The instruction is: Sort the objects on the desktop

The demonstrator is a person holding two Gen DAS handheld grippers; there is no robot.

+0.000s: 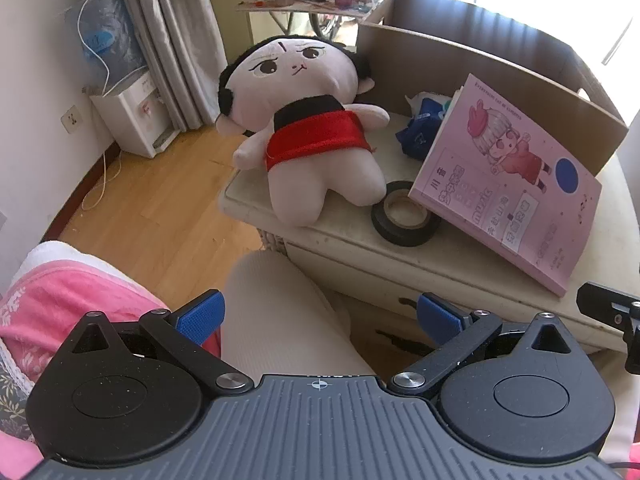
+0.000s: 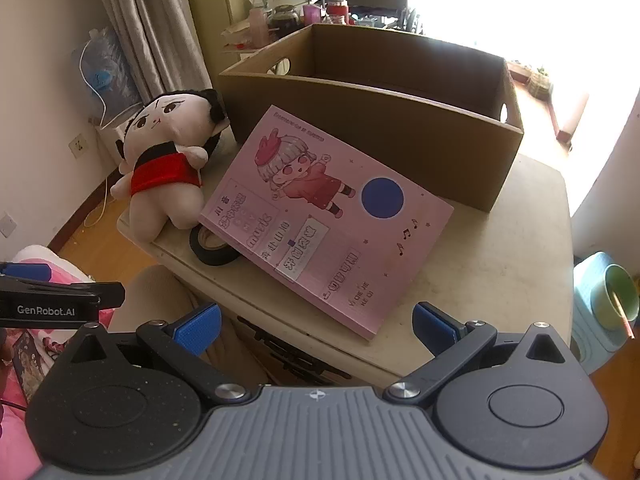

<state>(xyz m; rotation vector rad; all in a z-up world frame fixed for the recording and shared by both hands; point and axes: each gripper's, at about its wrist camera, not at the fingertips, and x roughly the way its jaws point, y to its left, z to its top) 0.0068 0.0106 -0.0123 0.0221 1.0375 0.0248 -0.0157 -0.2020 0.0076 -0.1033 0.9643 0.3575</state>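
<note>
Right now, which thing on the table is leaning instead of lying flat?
The pink book. One edge rests on the tape roll; the doll lies flat.

On the side of your left gripper (image 2: 60, 300), seen from the right wrist, you can read "GenRobot.AI" in pale letters. On the cover of the pink book (image 2: 324, 220) you can make out the word "music" in outlined letters beside several Chinese characters, and a thin line of capitals along its top edge, too small to read
</note>
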